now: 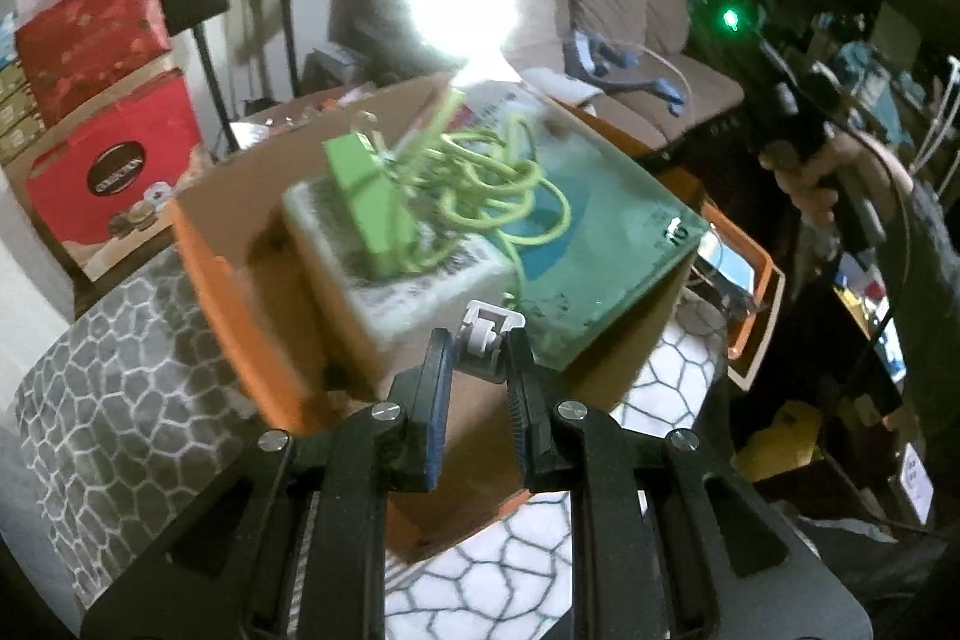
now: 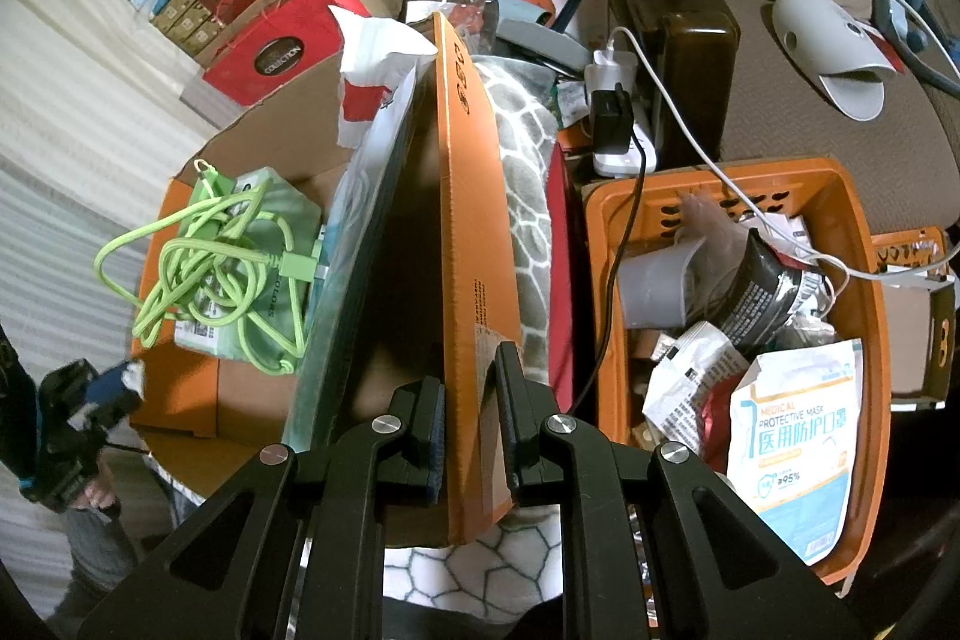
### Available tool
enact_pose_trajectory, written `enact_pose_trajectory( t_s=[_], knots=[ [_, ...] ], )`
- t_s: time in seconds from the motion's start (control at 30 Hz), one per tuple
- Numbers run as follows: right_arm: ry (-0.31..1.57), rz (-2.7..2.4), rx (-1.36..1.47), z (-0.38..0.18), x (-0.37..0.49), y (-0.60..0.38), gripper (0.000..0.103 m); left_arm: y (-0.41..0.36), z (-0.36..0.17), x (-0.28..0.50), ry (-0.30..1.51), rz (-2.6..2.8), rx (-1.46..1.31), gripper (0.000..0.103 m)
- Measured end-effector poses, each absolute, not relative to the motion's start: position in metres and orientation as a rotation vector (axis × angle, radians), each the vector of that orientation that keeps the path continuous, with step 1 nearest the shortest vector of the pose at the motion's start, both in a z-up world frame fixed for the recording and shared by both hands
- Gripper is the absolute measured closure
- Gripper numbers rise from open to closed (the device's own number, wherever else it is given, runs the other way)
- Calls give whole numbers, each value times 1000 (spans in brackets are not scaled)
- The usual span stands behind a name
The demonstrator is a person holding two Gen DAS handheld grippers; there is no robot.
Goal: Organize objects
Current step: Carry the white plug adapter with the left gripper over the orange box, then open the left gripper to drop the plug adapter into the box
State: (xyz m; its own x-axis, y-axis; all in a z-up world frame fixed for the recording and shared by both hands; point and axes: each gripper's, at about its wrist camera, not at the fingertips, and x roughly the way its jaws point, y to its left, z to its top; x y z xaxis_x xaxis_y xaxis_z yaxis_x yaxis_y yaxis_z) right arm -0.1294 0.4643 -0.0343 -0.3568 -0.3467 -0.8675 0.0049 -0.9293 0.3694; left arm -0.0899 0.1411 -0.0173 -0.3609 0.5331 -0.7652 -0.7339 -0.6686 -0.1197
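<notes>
My left gripper (image 1: 478,340) is clamped on a small white plug (image 1: 487,334), which sits pinched between the two fingertips. A light green cable (image 1: 492,187) runs from it into the orange cardboard box (image 1: 240,244), where most of it lies in a loose tangle on top of a pale packet (image 1: 408,286) and a flat green sleeve (image 1: 606,244). A green tab (image 1: 366,196) stands up among the loops near the box's left edge.

My right gripper (image 2: 471,400) is closed on the box's upright orange flap (image 2: 474,220), one finger on each face of it, at the box's near right edge. From this side the cable (image 2: 204,268) shows heaped in the box's left half, over the pale packet (image 2: 264,232).

Just right of the box stands an orange plastic basket (image 2: 852,232) full of packets, a face-mask pack (image 2: 798,460) lying at its near edge. Both rest on a honeycomb-patterned blanket (image 2: 480,574).
</notes>
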Motion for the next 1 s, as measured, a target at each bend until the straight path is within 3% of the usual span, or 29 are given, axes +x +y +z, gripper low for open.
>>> enact_pose_trajectory(
  t_s=[0.77, 0.8, 0.93, 1.0],
  knots=[
    [-453, -2380, 1636, -35, -129, 465, 89, 178, -42, -90, 384, 2058, -1112, 86],
    [-452, -2380, 1636, -35, -129, 465, 89, 178, -42, -89, 386, 2066, -1108, 84],
    [-452, -2380, 1636, -35, -129, 465, 89, 174, -37, -90, 371, 2098, -1089, 62],
    [-452, -2380, 1636, -35, -129, 465, 89, 171, -34, -90, 364, 2110, -1082, 61]
  ],
)
